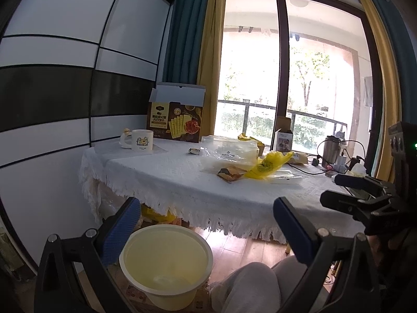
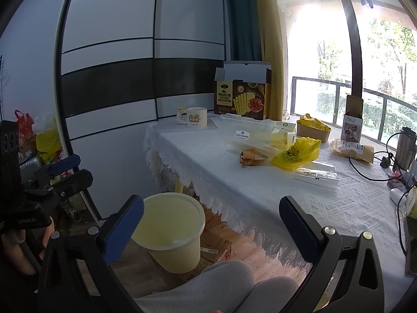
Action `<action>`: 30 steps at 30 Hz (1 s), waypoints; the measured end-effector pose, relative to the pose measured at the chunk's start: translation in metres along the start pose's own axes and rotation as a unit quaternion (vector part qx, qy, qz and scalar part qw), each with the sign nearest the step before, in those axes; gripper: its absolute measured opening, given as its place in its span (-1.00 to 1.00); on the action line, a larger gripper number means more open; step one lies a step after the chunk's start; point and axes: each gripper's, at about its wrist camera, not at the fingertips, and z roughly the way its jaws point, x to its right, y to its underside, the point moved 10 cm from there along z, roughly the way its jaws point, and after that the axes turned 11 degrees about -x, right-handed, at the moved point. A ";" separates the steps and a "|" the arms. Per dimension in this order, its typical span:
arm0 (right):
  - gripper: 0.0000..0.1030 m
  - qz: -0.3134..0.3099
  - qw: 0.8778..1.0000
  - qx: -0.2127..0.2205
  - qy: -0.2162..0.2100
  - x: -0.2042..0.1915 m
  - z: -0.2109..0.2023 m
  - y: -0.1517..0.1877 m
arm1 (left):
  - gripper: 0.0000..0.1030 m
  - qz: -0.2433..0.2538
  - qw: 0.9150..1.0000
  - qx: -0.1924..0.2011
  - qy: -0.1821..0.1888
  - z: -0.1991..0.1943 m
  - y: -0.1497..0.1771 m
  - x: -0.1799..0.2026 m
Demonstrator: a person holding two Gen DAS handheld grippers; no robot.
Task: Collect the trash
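Observation:
A pale yellow bin stands on the floor by the table's near edge; it also shows in the right wrist view. On the white tablecloth lie a brown snack wrapper, a crumpled yellow plastic bag and clear plastic packaging. My left gripper is open and empty above the bin. My right gripper is open and empty, held before the table's edge.
A white mug and an open cracker box stand at the far left corner. A kettle, cables, a paper bowl and a small carton stand right. My knees are below.

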 end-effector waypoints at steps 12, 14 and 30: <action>1.00 -0.002 1.000 0.003 -0.001 -0.002 0.003 -0.002 | 0.97 -0.007 1.000 -0.003 0.007 -0.001 -0.001 0.000; 1.00 -0.002 1.000 0.003 -0.002 -0.003 0.003 -0.002 | 0.97 -0.006 1.000 -0.003 0.008 -0.002 -0.002 0.000; 1.00 -0.003 1.000 0.003 -0.006 -0.005 0.001 -0.002 | 0.97 -0.003 1.000 -0.008 0.005 0.002 -0.001 0.000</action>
